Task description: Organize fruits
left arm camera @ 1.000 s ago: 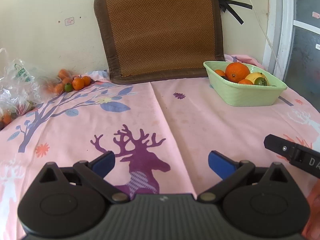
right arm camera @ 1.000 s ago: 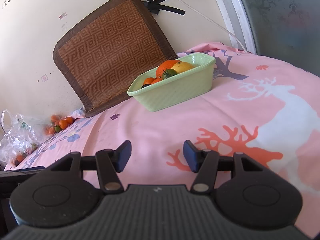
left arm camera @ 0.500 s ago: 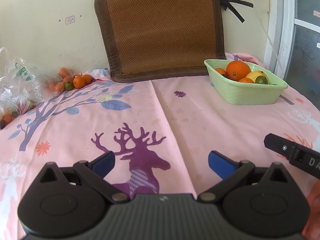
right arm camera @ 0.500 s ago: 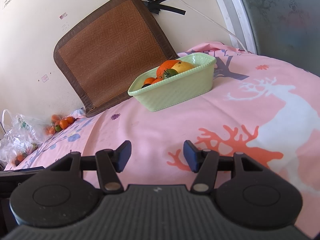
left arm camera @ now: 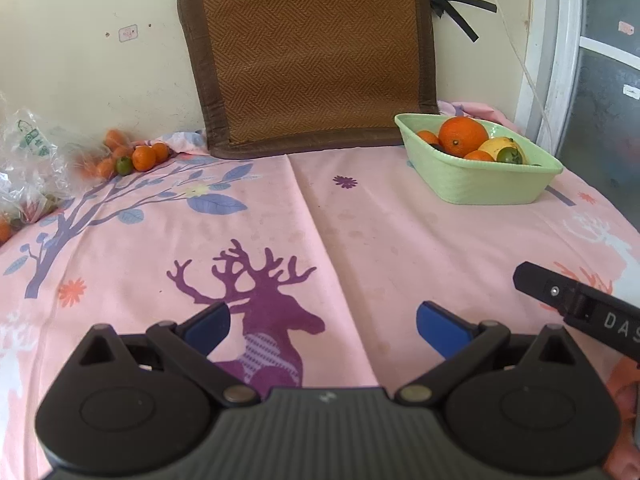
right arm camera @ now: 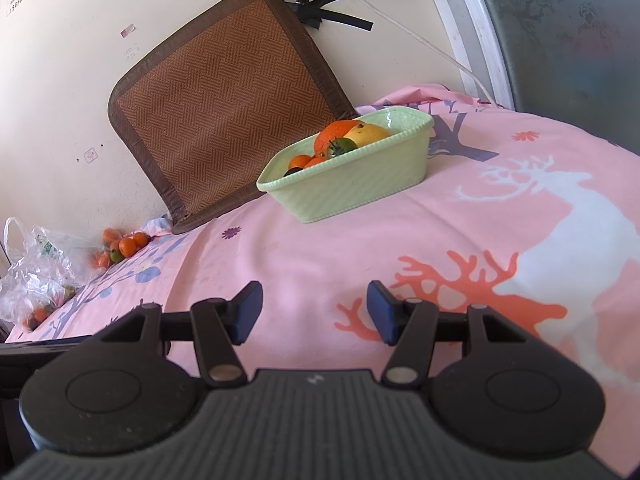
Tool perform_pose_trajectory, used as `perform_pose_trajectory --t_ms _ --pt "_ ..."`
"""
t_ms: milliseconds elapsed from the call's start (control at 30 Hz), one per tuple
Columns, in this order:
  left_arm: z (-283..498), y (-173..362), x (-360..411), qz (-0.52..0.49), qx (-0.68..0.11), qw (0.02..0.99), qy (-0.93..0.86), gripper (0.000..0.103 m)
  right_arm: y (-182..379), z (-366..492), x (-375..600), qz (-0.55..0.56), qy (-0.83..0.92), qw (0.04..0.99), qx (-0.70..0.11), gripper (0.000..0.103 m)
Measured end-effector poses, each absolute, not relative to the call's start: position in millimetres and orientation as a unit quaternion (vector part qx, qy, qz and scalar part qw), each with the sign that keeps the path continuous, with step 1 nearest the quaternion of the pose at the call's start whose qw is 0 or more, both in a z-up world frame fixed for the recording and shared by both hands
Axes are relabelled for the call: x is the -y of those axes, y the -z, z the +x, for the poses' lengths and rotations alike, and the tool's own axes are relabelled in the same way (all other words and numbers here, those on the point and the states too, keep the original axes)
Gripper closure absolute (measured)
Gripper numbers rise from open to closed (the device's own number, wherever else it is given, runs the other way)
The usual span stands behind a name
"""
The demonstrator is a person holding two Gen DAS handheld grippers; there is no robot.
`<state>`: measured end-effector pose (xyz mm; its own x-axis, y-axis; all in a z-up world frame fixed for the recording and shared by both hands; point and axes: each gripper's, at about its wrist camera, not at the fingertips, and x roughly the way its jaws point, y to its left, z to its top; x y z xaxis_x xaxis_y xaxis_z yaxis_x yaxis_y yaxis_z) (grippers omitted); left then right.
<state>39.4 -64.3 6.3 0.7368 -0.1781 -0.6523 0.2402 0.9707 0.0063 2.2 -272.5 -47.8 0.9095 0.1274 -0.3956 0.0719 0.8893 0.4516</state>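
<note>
A pale green basket (left arm camera: 486, 186) (right arm camera: 360, 188) stands at the back right of the pink cloth and holds a big orange (left arm camera: 463, 136), a yellow fruit (left arm camera: 496, 146) and small oranges. Loose small oranges with one green fruit (left arm camera: 136, 158) (right arm camera: 124, 246) lie at the back left by the wall. My left gripper (left arm camera: 324, 326) hovers open over the purple deer print, nothing between its blue pads. My right gripper (right arm camera: 315, 310) is open too, empty, low over the cloth well short of the basket. Part of the right gripper's black body (left arm camera: 576, 308) shows at the right edge of the left wrist view.
A brown woven mat (left arm camera: 308, 52) leans on the wall behind the cloth. A crumpled clear plastic bag (left arm camera: 28, 172) with more fruit lies at the far left. A white cable (right arm camera: 400, 28) runs down the wall to the right, beside a window frame (left arm camera: 560, 52).
</note>
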Motion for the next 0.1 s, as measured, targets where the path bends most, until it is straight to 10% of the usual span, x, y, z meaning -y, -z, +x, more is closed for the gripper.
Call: perform_pose_trajectory --t_ms 100 --pt "37.1 -7.9 65.9 0.047 -0.337 0.933 0.12 0.0 47.1 2.7 271.6 0.231 -0.015 0.95 -0.212 0.043"
